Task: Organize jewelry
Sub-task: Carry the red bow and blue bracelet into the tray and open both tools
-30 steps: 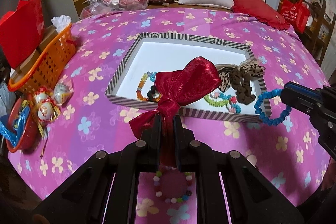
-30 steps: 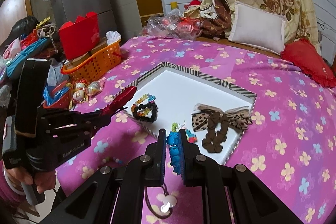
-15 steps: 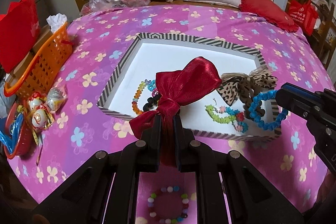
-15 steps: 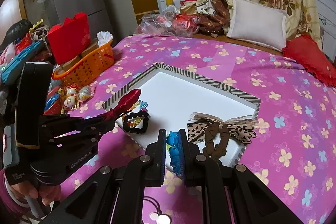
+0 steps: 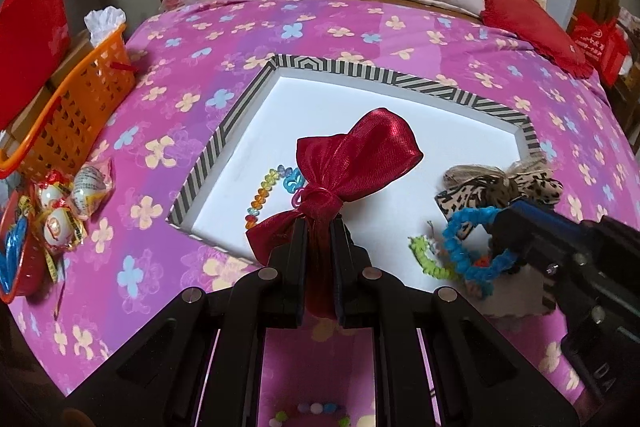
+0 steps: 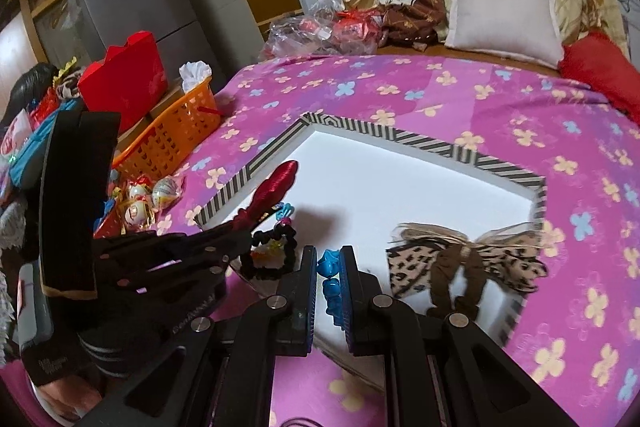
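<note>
- Presently, a red satin bow [image 5: 352,163] is clamped between the narrowed jaws of the left gripper [image 5: 319,239], above the near-left part of the striped tray [image 5: 400,77].
- A blue beaded bracelet [image 6: 330,281] is pinched by the right gripper [image 6: 329,267], also over the tray.
- At 3 o'clock in the tray, a leopard-print bow [image 6: 466,259] is laid flat.
- A rainbow bead bracelet [image 5: 262,193] is seen at 9 o'clock of the red bow.
- An orange basket [image 5: 76,107] is set at 9 o'clock on the floral bedspread [image 5: 340,27].
</note>
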